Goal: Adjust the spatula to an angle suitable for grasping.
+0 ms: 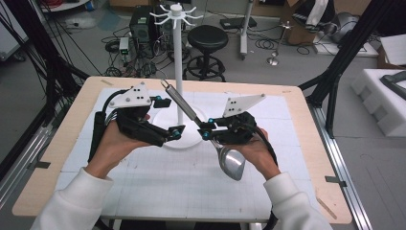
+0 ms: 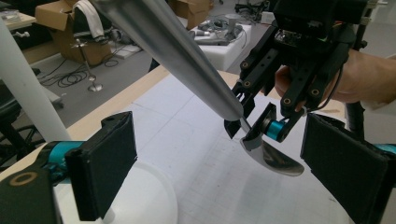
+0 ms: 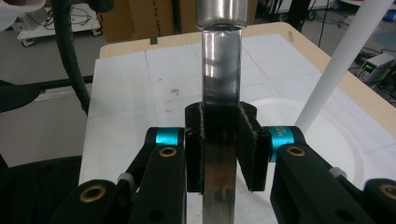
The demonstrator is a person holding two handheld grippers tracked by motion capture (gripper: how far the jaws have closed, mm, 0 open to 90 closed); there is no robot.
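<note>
A steel ladle (image 1: 210, 134) is held above the bench (image 1: 297, 96), bowl low toward the person, handle slanting up past the white stand (image 1: 178, 72). The right tool (image 1: 207, 130) is clamped on the ladle's flat neck, just above the bowl. The left tool (image 1: 176, 133), jaws wide and empty, hangs over the stand's round base, just beside the handle.
</note>
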